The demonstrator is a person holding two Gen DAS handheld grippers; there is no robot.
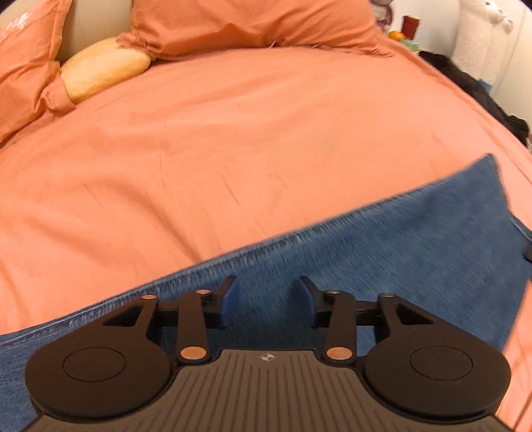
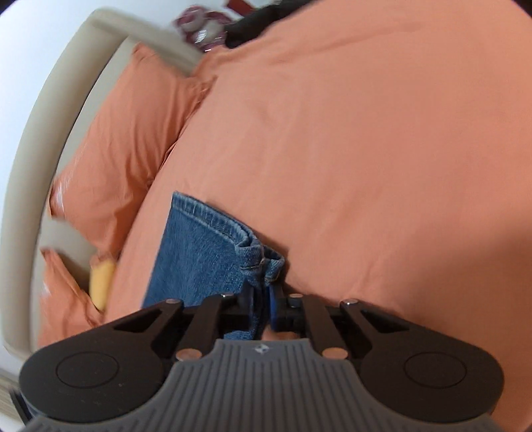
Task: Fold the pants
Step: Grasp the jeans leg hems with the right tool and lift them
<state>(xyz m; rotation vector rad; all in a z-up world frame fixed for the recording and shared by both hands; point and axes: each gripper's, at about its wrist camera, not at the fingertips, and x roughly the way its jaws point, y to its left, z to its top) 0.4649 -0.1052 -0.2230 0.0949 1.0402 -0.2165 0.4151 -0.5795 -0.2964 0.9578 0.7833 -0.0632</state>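
Note:
Blue denim pants [image 1: 382,239] lie on the orange bed cover, running from lower left to the right edge of the left wrist view. My left gripper [image 1: 269,299] is open just above the denim, with nothing between its blue pads. In the right wrist view my right gripper [image 2: 261,299] is shut on the hem end of a pant leg [image 2: 206,246], and the stitched cuff fans out ahead of the fingers. The tip of another gripper shows at the far right edge of the left wrist view [image 1: 528,254].
Orange pillows [image 1: 252,23] and a yellow cushion [image 1: 103,66] lie at the head of the bed. A beige headboard [image 2: 50,139] curves along the left. Dark clothing [image 1: 478,89] lies at the bed's right edge. The orange bed cover [image 2: 382,149] spreads wide.

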